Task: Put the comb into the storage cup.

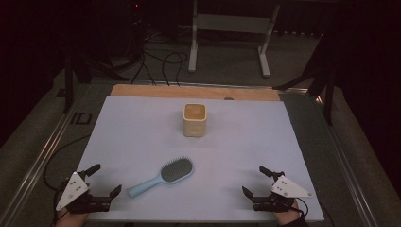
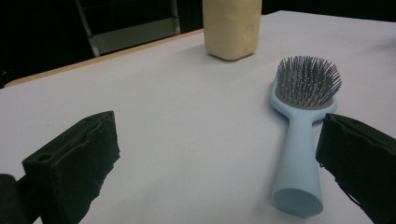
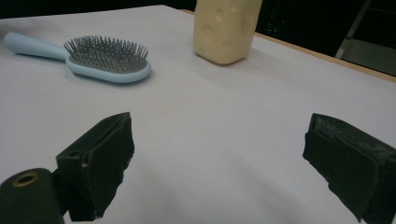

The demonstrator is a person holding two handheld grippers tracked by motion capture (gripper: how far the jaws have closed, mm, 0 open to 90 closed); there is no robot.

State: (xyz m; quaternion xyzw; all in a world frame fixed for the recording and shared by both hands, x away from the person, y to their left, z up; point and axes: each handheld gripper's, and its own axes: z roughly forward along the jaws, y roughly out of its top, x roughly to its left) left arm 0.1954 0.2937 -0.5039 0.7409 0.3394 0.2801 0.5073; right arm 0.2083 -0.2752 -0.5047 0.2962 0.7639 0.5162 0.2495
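Two grippers rested at the near edge of the table, one at each corner, each held by a hand that came in from the bottom of the high view. The left gripper (image 1: pixel 105 180) lay low over the white sheet (image 1: pixel 142 127), its jaws spread wide with nothing between them, and pointed toward the middle of the table. The right gripper (image 1: pixel 254 181) was in a similar pose on the other side, also low, with jaws wide apart and not holding anything.

Between them, a little nearer to the left gripper, the blue hairbrush (image 1: pixel 163 176) lay flat on the sheet with bristles up. Its handle pointed to the near left corner, and its end was just beside the left gripper's inner jaw, not touching it.

Farther away, near the middle of the sheet, the cream-coloured cup (image 1: pixel 195 120) stood upright, well apart from the brush.
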